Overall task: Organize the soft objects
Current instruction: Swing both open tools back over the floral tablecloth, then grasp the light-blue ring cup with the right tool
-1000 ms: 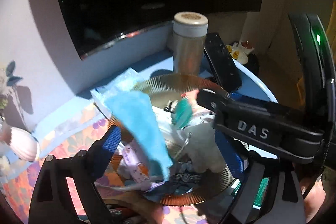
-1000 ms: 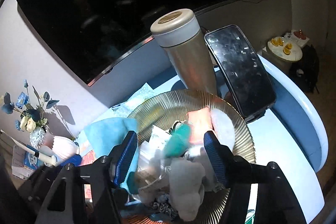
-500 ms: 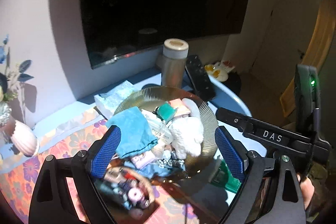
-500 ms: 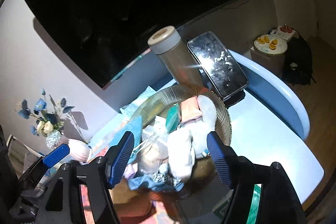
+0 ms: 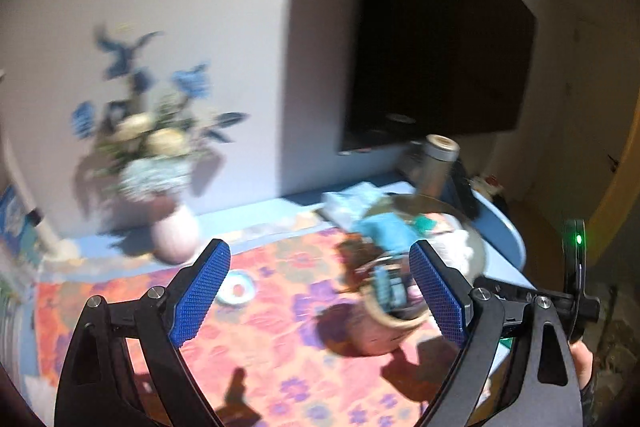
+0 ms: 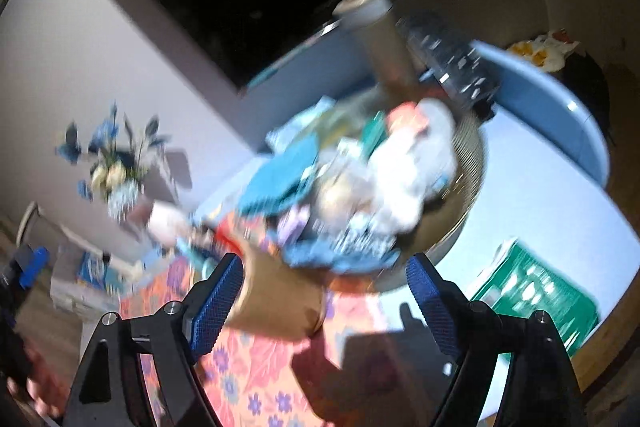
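Observation:
A ribbed gold plate (image 6: 472,163) holds a pile of soft things: a blue cloth (image 6: 280,179), a white plush (image 6: 404,179) and small packets. The left wrist view shows the same plate (image 5: 478,243) at the right, with the blue cloth (image 5: 384,231) on the pile. My left gripper (image 5: 320,291) stands open over the floral cloth, back from the plate, with nothing between its pads. The jaws of my right gripper (image 6: 324,303) are opening. They hold nothing, and a brown basket (image 6: 276,303) sits on the table beyond them. Both views are blurred.
A steel flask (image 6: 380,35) and a dark phone (image 6: 452,67) stand behind the plate. A flower vase (image 5: 176,227) sits at the left by the wall, and a small ring (image 5: 236,289) lies on the floral cloth (image 5: 280,347). A green packet (image 6: 532,291) lies by the table's right edge.
Both grippers have pulled back from the plate. The left one swung left, bringing the vase into view. The blue cloth now lies on the pile. The right jaws have widened.

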Available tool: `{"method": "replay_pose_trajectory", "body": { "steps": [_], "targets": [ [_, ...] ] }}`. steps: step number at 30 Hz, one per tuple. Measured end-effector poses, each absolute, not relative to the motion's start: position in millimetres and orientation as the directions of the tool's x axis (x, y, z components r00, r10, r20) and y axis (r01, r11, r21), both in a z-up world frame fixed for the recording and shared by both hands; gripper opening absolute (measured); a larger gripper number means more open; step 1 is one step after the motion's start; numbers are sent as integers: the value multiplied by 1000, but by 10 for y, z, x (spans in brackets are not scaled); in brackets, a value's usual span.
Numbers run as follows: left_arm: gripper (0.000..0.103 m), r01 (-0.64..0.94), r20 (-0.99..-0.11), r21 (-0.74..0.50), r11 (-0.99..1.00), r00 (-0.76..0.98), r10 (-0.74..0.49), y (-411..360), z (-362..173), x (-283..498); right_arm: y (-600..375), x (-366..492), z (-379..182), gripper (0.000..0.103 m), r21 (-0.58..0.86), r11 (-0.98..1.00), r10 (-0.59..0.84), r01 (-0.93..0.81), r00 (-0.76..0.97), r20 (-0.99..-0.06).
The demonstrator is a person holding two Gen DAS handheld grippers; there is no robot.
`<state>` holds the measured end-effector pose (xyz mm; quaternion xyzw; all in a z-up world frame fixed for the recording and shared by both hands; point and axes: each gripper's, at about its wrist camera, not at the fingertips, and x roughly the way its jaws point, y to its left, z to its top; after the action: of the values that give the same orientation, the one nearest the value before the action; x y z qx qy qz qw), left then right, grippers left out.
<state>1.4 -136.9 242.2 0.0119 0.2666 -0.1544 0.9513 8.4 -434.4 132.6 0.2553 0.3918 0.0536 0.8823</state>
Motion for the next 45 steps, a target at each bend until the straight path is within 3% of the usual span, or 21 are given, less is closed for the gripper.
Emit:
{"method": "replay_pose_trajectory", "body": {
  "steps": [9, 17, 22, 27, 36, 41, 43, 45],
  "targets": [
    [91, 157, -597, -163, 974, 770, -224, -479, 1840, 86, -3490, 45, 1079, 83, 406, 914, 346, -24, 571, -744],
    [91, 69, -691, -226, 972, 692, -210, -177, 1110, 162, -2588, 20, 938, 83, 325, 907, 413, -267, 421, -807],
    [91, -2, -718, -217, 976, 678, -158, 36, 801, 228, -2197, 101, 746, 83, 295, 900, 406, -322, 367, -837],
    [91, -18, -721, -227, 974, 676, -156, 166, 625, 422, -1899, 303, 540, 83, 282, 907, 384, -313, 335, -860],
    [91, -66, -692, -91, 994, 722, -15, 276, 271, 779, -1473, 827, 482, 83, 210, 941, 309, -265, 421, -853],
    [91, -153, -661, -98, 983, 749, 51, 497, 28, 831, -1267, 1209, 411, 83, 127, 964, 231, -234, 498, -836],
    [91, -195, -720, -114, 974, 692, 54, 560, -82, 925, -1229, 1347, 363, 83, 106, 970, 207, -218, 517, -830],
    [91, -188, -707, -146, 971, 707, 30, 593, -74, 923, -1210, 1483, 309, 83, 102, 975, 196, -199, 543, -816]
  ]
}}
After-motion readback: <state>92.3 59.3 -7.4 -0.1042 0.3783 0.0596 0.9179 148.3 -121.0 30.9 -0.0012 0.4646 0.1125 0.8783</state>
